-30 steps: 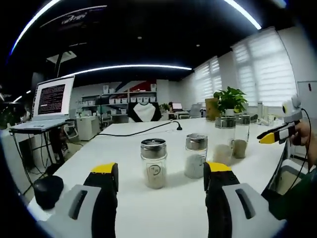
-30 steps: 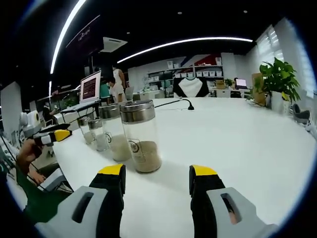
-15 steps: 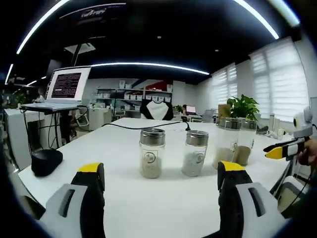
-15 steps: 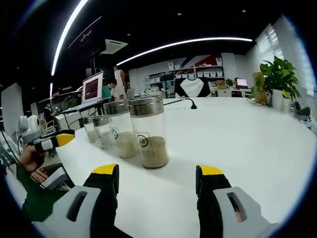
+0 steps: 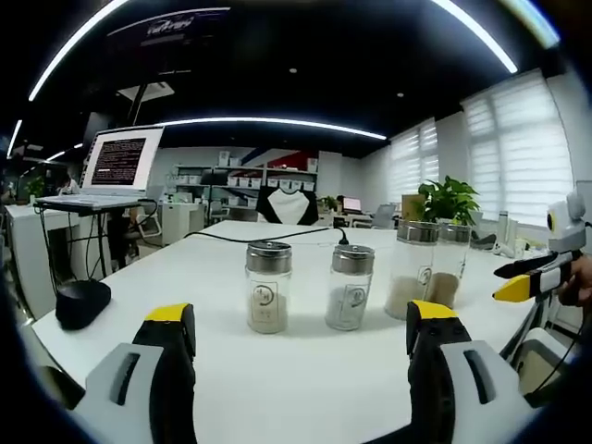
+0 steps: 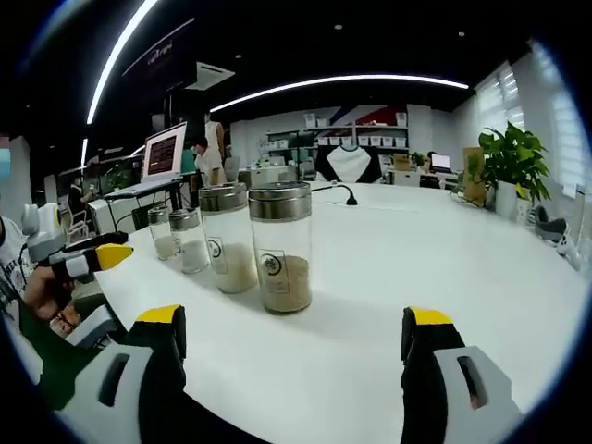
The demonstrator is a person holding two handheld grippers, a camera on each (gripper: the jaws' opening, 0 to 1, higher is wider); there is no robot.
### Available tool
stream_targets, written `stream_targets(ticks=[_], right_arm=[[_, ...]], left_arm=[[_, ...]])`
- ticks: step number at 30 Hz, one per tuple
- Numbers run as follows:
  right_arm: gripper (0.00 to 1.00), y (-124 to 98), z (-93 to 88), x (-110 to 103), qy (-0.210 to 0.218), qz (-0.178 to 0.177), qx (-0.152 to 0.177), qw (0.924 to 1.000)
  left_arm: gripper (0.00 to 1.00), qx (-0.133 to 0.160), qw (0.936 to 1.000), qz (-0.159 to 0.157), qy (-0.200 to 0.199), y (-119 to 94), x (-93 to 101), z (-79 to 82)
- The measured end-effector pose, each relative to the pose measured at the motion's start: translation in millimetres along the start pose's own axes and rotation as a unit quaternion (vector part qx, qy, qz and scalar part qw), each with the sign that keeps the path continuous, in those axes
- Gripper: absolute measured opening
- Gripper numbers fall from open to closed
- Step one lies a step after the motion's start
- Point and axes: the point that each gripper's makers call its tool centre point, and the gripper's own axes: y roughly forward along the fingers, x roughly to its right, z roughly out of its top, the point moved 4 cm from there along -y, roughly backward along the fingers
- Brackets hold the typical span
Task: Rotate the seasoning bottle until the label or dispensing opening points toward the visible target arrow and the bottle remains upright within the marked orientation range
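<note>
Left gripper view has the left gripper (image 5: 296,324) wide open before four bottles near the table (image 5: 305,388) edge, nothing held, so reaching comes next: close on the nearest bottle (image 5: 267,287) and turn it.

– What's in front of my left gripper (image 5: 298,351)?

– Four seasoning bottles in a row on the table (image 5: 277,370): two small bottles (image 5: 266,287) ahead, two tall bottles (image 5: 412,268) further right. A mouse (image 5: 81,303) sits left, a laptop (image 5: 116,171) behind it.
</note>
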Motion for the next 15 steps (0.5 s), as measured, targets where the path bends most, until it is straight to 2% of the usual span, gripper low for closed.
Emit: stream_targets(ticks=[5,8,10,15], right_arm=[[0.99,0.2,-3.9,4.1,-0.012,-0.015,-0.007,0.9998],[1.00,2.1,-3.1,9.3,-0.031,-0.017,0.015,0.9993],[1.00,3.9,0.2,16.8,-0.047,-0.033,0.038,0.9976],[1.00,11.5,-11.7,23.9,-0.043,-0.037,0.032,0.9979]], left_arm=[[1.00,0.002,1.0000,0.007,0.000,1.0,-1.1,-0.3],[1.00,0.002,0.9999,0.009,0.009,2.5,0.1,-2.2],[1.00,0.002,1.0000,0.004,-0.002,3.4,0.1,-2.4],[1.00,0.010,0.9999,0.013,-0.004,4.4,-3.3,-0.2]])
